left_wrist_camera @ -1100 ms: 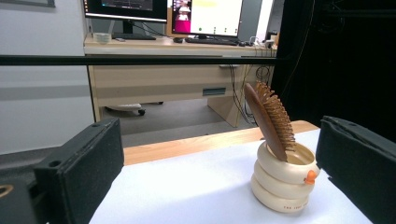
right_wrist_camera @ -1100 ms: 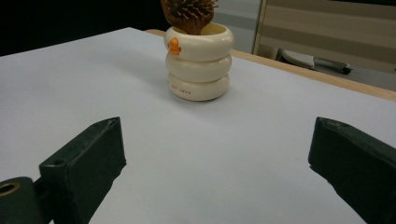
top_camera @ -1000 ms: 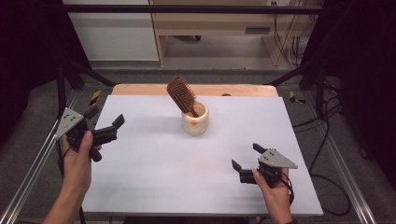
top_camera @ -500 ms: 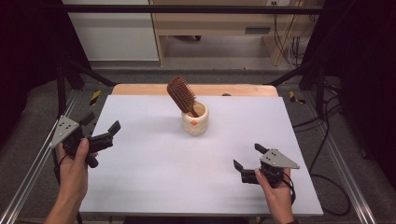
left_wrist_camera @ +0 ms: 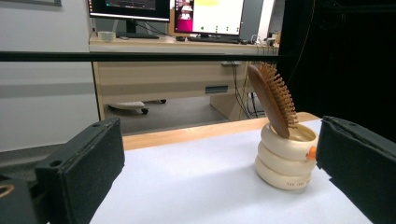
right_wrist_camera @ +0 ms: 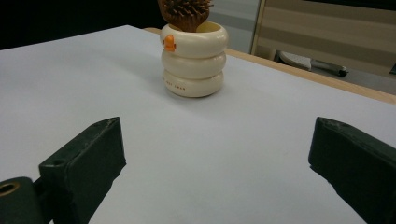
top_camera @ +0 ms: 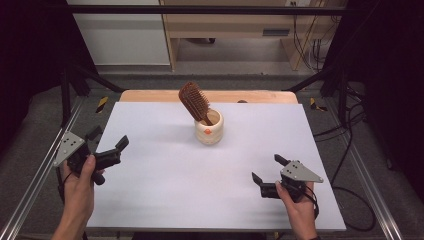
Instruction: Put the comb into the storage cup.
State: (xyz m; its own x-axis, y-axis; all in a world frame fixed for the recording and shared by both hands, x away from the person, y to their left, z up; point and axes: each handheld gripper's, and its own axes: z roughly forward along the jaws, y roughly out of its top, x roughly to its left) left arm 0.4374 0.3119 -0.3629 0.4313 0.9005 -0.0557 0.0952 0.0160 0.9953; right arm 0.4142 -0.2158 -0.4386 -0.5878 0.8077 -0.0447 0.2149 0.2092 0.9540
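A cream ribbed cup [top_camera: 209,128] [left_wrist_camera: 285,156] [right_wrist_camera: 194,58] with a small orange mark stands at the back middle of the white table. A brown wooden hairbrush [top_camera: 194,101] [left_wrist_camera: 272,98] [right_wrist_camera: 185,11] leans in it, head up and tilted left. My left gripper [top_camera: 107,141] [left_wrist_camera: 217,175] is held open at the table's left edge, nothing between its jaws. My right gripper [top_camera: 268,169] [right_wrist_camera: 217,172] is open near the front right, low over the table and empty. Both point toward the cup from a distance.
The white table top [top_camera: 165,185] has a wooden strip [top_camera: 150,95] along its far edge. Metal frame rails [top_camera: 35,175] run along both sides. Beyond the table stand a wooden desk [left_wrist_camera: 168,79] with monitors [left_wrist_camera: 205,14] and cables [top_camera: 305,45].
My left gripper has drawn back toward the person and outward to the table's left edge. The right gripper has barely shifted. The cup and brush have stayed put.
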